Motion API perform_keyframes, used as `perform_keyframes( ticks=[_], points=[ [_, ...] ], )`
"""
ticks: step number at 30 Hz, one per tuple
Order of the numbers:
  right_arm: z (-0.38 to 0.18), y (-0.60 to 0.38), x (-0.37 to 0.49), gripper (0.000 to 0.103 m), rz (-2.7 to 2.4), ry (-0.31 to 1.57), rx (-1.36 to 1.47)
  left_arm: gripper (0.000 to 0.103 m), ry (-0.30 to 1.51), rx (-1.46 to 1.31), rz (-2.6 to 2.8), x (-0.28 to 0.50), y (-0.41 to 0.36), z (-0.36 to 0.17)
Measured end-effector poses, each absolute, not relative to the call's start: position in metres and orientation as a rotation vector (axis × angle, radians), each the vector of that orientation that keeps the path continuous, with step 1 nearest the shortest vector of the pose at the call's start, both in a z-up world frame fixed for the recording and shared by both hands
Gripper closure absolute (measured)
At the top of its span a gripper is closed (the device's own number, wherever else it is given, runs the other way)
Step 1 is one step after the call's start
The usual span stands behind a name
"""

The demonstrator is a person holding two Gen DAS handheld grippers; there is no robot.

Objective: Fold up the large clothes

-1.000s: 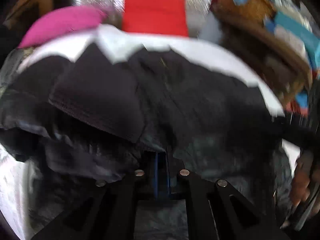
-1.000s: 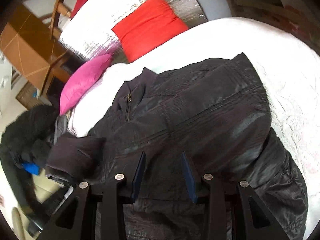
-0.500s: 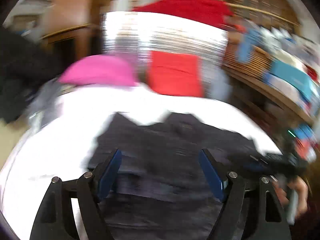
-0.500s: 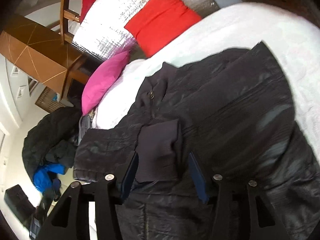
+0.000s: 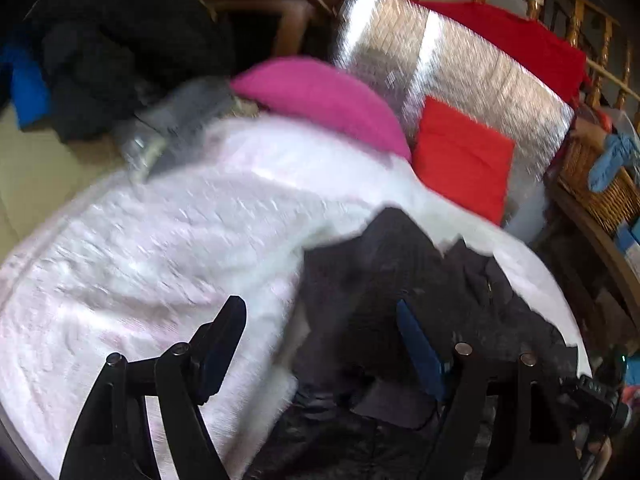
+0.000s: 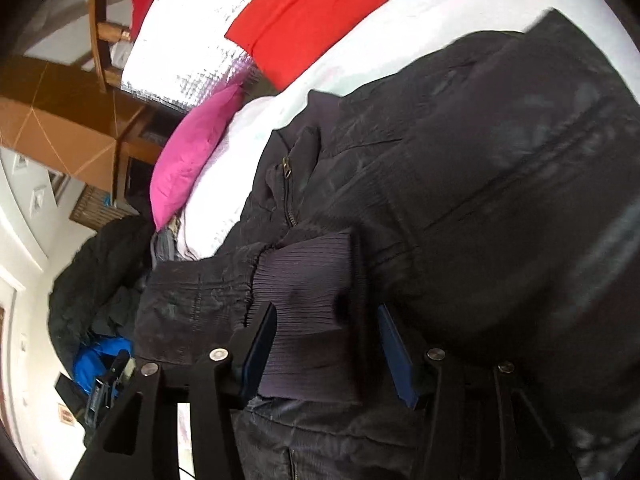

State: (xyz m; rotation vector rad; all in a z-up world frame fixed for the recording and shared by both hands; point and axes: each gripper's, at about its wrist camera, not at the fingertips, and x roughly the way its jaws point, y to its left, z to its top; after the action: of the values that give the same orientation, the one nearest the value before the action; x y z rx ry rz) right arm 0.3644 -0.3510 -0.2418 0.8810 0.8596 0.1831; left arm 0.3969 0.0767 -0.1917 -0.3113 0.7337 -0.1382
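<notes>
1. Since a second ago, the left gripper [image 5: 320, 344] has let go of the dark cloth it pinched and swung away leftward; its fingers now stand wide apart and empty, over the edge where the jacket [image 6: 500, 184] meets the white bedspread [image 5: 160, 248]. The sleeve, then out at the jacket's left side, now lies folded in across the chest.

2. The black jacket lies front-up on the bed, zipper [image 6: 289, 196] showing, collar toward the pink pillow [image 6: 192, 156] and red cushion [image 6: 304, 20].

3. The right gripper [image 6: 328, 348] has its fingers apart on either side of the ribbed cuff [image 6: 316, 300]; they do not appear to clamp it.

4. Risks, as I judge them:
   - The padded sleeve looks springy and slick; left unpressed, it may slide back off the chest and undo the fold.
   - A grip on the cuff alone could drag the sleeve out of line rather than carry the body panel with it.
   - The jacket's left flank sits near the bed edge, so a hard pull might slip it toward the floor.

5. Hard to make out:
   - The left view is motion-blurred, so cloth edges there are vague.
   - The hem and the other sleeve are cut off or hidden.
   - Whether the right gripper's pads touch the cuff cannot be told.
</notes>
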Motion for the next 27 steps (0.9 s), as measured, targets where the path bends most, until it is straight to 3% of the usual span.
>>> perform_keyframes(
  ticks=[3, 4, 5, 8, 20, 27],
  points=[
    [-0.237, -0.333, 0.369, 0.050, 0.198, 0.860, 0.825, 0.031, 0.809, -0.263, -0.179, 0.403, 0.064, -0.203],
    [-0.234, -0.329, 0.369, 0.069, 0.191, 0.854, 0.794, 0.032, 0.825, -0.253, -0.189, 0.403, 0.060, -0.205],
    [-0.229, -0.323, 0.368, 0.077, 0.182, 0.845, 0.747, 0.032, 0.845, -0.221, -0.191, 0.403, 0.053, -0.209],
    [-0.212, -0.310, 0.362, 0.087, 0.174, 0.794, 0.649, 0.032, 0.864, -0.168, -0.207, 0.399, 0.038, -0.212],
    [-0.169, -0.378, 0.306, 0.091, -0.098, 0.613, 0.606, 0.032, 0.866, -0.003, -0.347, 0.364, -0.026, -0.206],
    [-0.203, -0.440, 0.300, 0.087, -0.174, 0.770, 0.782, 0.032, 0.929, 0.137, -0.313, 0.364, -0.053, -0.223]
  ],
)
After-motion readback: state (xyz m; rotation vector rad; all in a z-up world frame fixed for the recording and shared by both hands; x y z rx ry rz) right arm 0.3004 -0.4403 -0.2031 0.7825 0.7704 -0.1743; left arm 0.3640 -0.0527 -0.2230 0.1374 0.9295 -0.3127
